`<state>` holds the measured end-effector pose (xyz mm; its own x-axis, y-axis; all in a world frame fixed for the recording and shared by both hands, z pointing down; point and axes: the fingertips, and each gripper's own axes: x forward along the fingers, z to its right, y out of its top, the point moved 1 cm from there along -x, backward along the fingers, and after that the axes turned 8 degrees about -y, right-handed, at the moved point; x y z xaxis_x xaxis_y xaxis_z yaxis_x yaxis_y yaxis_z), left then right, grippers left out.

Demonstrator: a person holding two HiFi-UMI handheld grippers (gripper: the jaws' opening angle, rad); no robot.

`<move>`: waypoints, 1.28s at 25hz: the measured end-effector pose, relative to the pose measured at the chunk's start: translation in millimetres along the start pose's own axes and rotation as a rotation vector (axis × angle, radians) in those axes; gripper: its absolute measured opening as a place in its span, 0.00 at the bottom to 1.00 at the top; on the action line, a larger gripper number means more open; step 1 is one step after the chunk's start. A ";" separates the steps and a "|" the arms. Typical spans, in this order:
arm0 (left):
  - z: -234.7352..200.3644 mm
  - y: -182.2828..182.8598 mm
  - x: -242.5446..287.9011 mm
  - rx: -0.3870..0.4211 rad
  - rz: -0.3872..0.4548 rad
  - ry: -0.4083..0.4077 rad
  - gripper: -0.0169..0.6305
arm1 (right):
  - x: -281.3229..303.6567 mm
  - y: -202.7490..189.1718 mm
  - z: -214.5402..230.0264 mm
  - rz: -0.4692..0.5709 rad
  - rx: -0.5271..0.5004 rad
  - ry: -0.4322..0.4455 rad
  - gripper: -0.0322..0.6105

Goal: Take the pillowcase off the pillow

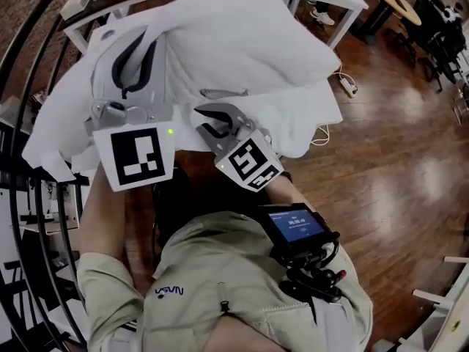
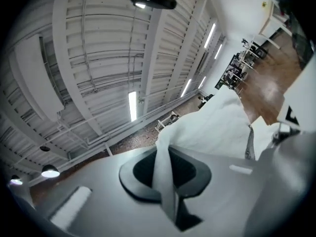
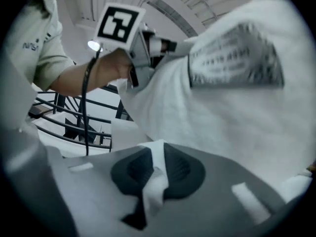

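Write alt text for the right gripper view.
The right gripper has its jaws shut on a fold of the white pillowcase. Beyond, the left gripper, in a person's hand, grips the same cloth.

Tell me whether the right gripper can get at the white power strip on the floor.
Probably not: the right gripper is shut on a fold of the pillowcase, and the power strip lies on the floor beyond it. It would need to let go first.

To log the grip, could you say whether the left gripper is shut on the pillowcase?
Shut: the left gripper pinches a pillowcase fold between its pads.
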<state>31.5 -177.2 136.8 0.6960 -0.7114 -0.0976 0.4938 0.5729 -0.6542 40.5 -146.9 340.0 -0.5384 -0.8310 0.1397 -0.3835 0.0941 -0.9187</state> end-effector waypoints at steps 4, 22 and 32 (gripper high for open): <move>78.9 -12.8 2.7 0.050 0.006 -0.128 0.06 | -61.2 -14.6 1.2 -0.024 0.087 0.041 0.07; 133.0 -81.4 25.3 -0.067 0.057 -0.374 0.31 | -75.4 -45.0 157.8 -0.077 0.277 -0.431 0.05; 46.9 -136.6 -44.9 -0.583 -0.097 -0.018 0.04 | -99.6 -34.6 197.8 -0.010 0.371 -0.558 0.05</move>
<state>-42.7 -204.4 265.8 0.6734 -0.7393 -0.0072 0.1914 0.1837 -0.9642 255.7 -175.9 284.9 -0.0294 -0.9992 0.0281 -0.0495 -0.0266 -0.9984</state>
